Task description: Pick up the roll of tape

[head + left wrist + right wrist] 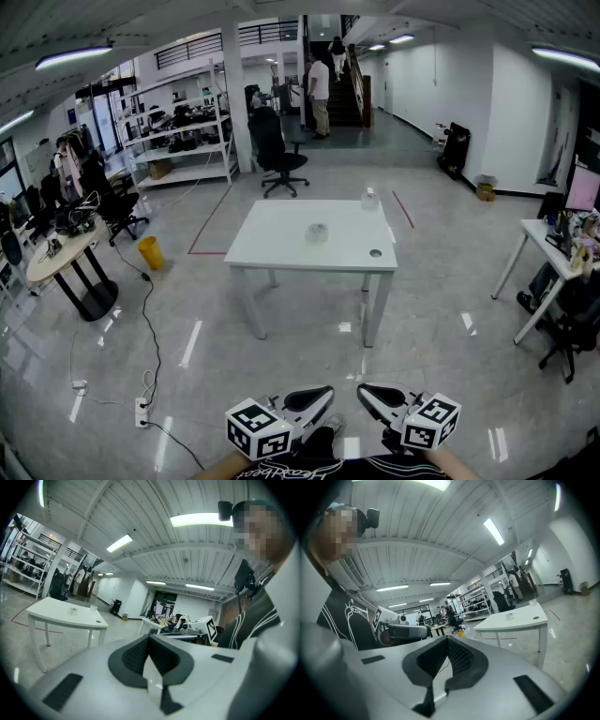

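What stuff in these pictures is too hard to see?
Roll of tape: head view, too small and far away on the white table to show its details.
Pale object at the table's far corner: every view, too small to identify.
The person's arms: head view, cut off by the bottom edge behind the left gripper and right gripper.

Closed tongs (149,641), white table (56,611) beyond

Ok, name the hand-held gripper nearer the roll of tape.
Left, marginally. Left hand-held gripper: far short of the roll of tape, nearly aligned. Right hand-held gripper: equally short, offset right.
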The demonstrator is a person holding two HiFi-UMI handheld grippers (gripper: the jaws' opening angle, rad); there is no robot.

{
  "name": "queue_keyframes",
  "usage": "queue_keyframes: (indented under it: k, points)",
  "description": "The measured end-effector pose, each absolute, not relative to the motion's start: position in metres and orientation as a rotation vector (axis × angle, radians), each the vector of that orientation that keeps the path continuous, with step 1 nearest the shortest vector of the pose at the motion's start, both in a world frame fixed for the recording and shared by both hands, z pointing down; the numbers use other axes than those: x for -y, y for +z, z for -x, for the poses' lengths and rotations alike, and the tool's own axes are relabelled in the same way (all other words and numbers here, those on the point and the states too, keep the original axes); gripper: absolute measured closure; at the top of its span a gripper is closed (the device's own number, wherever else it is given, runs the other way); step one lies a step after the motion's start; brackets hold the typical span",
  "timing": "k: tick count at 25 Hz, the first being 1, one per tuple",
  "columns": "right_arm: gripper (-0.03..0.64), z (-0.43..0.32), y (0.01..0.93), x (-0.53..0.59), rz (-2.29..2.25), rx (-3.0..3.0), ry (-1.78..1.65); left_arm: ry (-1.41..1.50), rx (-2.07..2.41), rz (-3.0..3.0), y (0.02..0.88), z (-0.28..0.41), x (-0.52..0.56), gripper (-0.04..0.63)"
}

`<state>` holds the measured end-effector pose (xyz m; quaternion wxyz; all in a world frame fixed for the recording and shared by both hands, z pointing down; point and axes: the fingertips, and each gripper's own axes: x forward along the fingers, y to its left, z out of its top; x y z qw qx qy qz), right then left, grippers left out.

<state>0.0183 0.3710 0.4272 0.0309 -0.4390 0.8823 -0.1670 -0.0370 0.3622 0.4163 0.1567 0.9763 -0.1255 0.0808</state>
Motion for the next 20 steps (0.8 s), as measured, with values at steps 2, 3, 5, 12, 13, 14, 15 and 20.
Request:
queue_keyframes:
  k: [2, 3, 5, 12, 13, 14, 15, 20]
  points:
    - [0.604, -0.018, 0.423, -0.375, 1.350, -2.707, -0.506, 0.248, 0.340, -2.798, 0.416, 0.035, -0.368, 0.591]
    - [0.604, -0.019, 0.422, -0.377, 1.349, -2.702, -0.505, 0.255, 0.331, -2.800, 0.416, 0.034, -0.371, 0.591]
    - [0.604, -0.020, 0.423, -0.382, 1.347, -2.699, -0.508, 0.261, 0.319, -2.802, 0.417, 0.032, -0.376, 0.591]
    - [0.604, -0.025, 0.423, -0.384, 1.359, -2.683, -0.509, 0.271, 0.275, -2.821, 0.414, 0.026, -0.380, 0.591]
    - [0.604, -0.026, 0.422, -0.383, 1.355, -2.673, -0.513, 0.274, 0.273, -2.822, 0.413, 0.025, -0.379, 0.591]
    - [0.604, -0.027, 0.420, -0.381, 1.347, -2.667, -0.516, 0.273, 0.275, -2.823, 0.413, 0.026, -0.377, 0.591]
    - [0.604, -0.026, 0.419, -0.380, 1.338, -2.667, -0.517, 0.269, 0.278, -2.823, 0.413, 0.026, -0.375, 0.591]
    - [0.604, -0.019, 0.420, -0.369, 1.340, -2.724, -0.485, 0.242, 0.287, -2.821, 0.413, 0.030, -0.358, 0.591]
